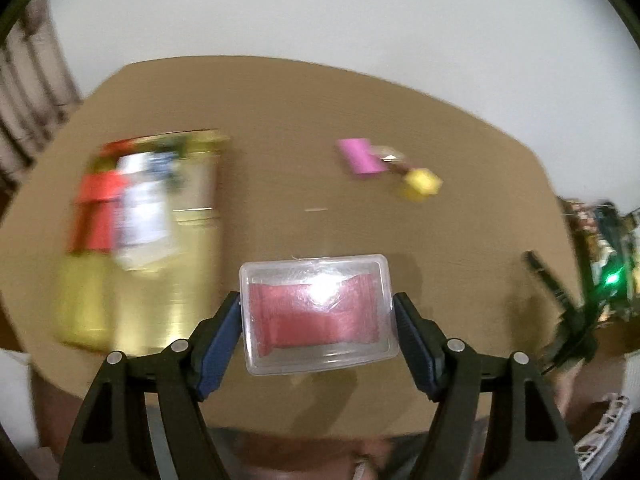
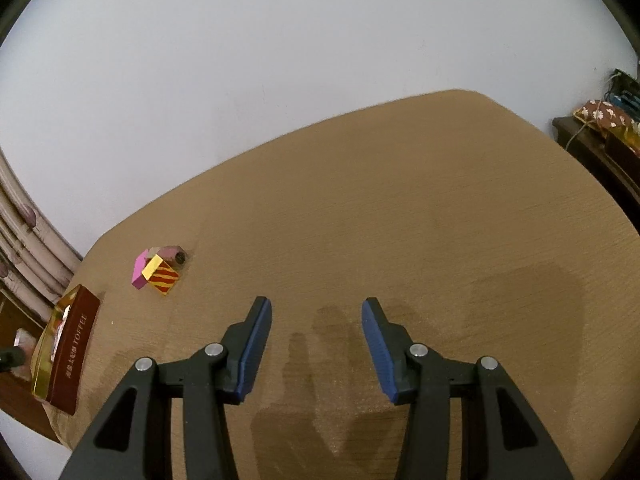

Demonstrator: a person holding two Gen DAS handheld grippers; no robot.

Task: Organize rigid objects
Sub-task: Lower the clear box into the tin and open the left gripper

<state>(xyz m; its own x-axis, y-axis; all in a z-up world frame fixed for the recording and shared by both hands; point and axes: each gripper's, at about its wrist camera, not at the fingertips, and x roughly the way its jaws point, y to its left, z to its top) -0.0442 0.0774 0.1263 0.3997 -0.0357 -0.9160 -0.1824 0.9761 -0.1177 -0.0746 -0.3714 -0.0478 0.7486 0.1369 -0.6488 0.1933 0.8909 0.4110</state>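
left tongs: pads clamped on both ends of a clear plastic box with a red insert, lifted off the tabletop
step: mid-carry, I'd guess
next: probably set it by the gold toffee box, off to their left
right tongs: half open, holding nothing

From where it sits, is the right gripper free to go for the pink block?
Probably yes. The right gripper is open and empty, with bare table between it and the pink block, though a striped cube touches the block.
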